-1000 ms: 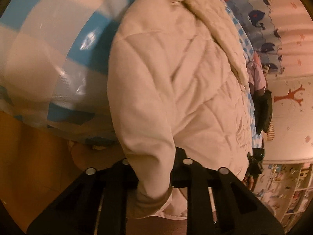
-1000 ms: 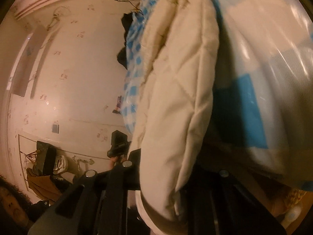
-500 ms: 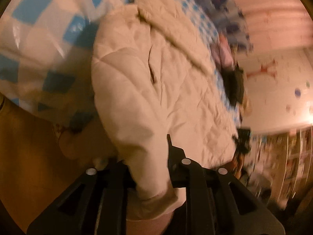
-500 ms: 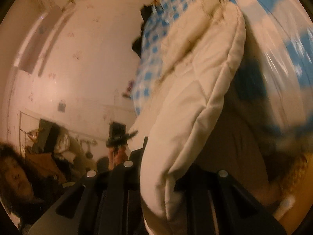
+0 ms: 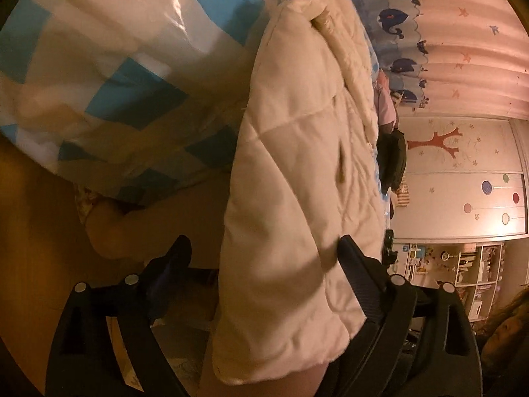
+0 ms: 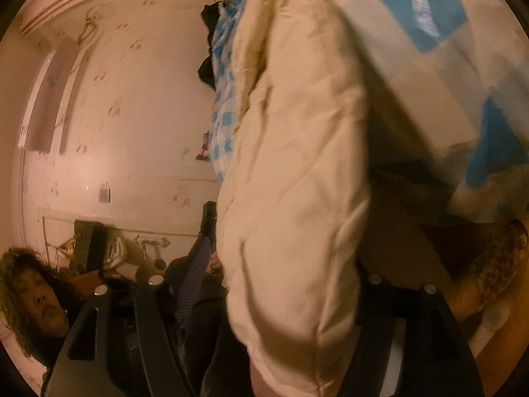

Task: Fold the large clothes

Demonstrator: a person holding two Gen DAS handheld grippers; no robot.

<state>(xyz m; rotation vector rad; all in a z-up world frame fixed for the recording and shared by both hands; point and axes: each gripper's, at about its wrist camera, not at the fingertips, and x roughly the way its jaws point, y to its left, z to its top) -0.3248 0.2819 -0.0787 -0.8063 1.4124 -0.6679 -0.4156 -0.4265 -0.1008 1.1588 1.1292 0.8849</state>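
Cream quilted fabric fills the middle of both wrist views: a padded jacket (image 5: 297, 178) lying on a bed covered with a glossy blue-and-white checked cover (image 5: 109, 76). In the left wrist view the jacket's long axis runs from the lower middle of the frame, between the fingers, up towards the top centre, where a bulkier fold that may be a hood or collar (image 5: 334, 23) lies. A diamond pattern of stitching crosses its surface, and a short slit like a pocket opening shows near the middle.

The left hand-held gripper (image 5: 264, 251) has its jaws opening, the two black fingers well apart on either side of the jacket's near end; the left finger stands clear of the cloth, while the right finger (image 5: 360, 264) is just beside or touching the fabric edge, which of the two I cannot tell.

In the right wrist view the jacket (image 6: 297, 182) again runs lengthways away from the camera, a thick rolled edge rising from bottom centre to the top, with the checked cover (image 6: 446, 49) to its right. The right hand-held gripper (image 6: 281, 281) also has its jaws opening, with the jacket's near end between them; the left finger (image 6: 195, 274) stands off the cloth, and the right finger is mostly hidden behind the padding.

A pink curtain with a whale-print trim (image 5: 463, 49) hangs beyond the bed, beside a wall with a tree decal (image 5: 446, 139).
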